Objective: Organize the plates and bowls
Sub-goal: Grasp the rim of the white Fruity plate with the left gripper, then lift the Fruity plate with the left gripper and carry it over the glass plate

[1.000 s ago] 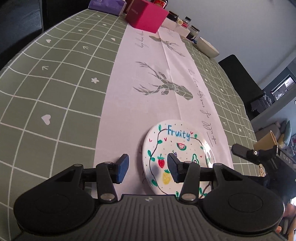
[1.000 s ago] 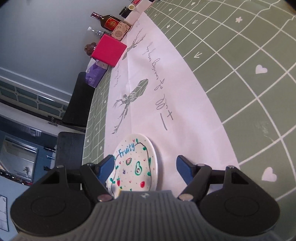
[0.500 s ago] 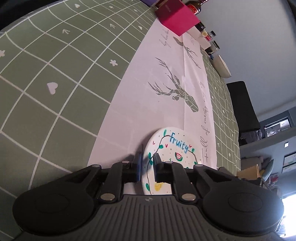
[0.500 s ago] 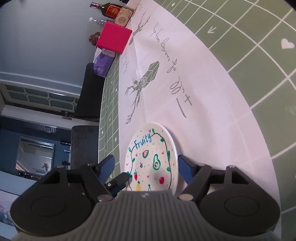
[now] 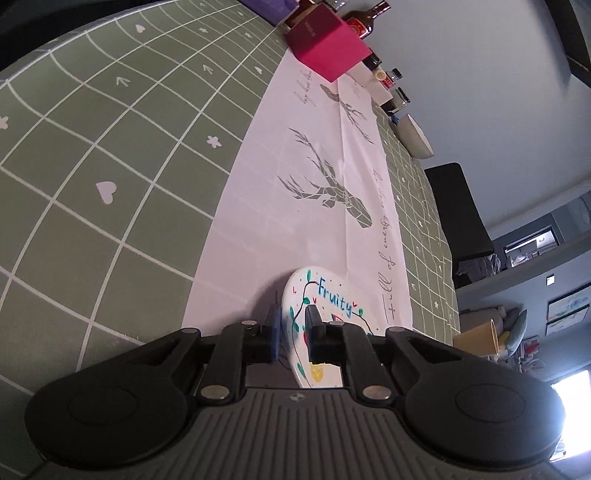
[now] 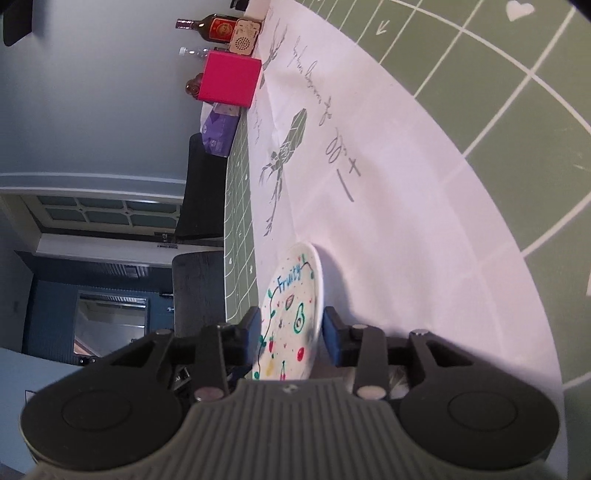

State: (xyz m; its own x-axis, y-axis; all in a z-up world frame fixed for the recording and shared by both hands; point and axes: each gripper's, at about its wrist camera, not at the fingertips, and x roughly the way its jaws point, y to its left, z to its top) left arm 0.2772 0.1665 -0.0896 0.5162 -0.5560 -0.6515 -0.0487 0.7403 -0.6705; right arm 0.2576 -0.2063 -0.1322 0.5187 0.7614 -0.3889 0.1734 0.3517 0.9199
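A small white plate with "Fruity" lettering and fruit drawings (image 5: 332, 306) is held tilted above the white table runner. My left gripper (image 5: 293, 332) is shut on the plate's near-left rim. In the right wrist view the same plate (image 6: 295, 306) stands between the two fingers of my right gripper (image 6: 291, 332), which is open; its pads sit close on either side of the rim with small gaps. A pale bowl (image 5: 415, 134) stands far off near the table's right edge.
The table has a green checked cloth (image 5: 110, 166) and a white runner with deer prints (image 5: 325, 192). At the far end stand a pink box (image 5: 325, 48), a purple pack (image 6: 219, 133), bottles (image 6: 214, 27) and small jars. A black chair (image 5: 458, 210) stands at the right side.
My left gripper has closed on the plate's rim and lifted it to a tilt. My right gripper has narrowed around the plate's other edge.
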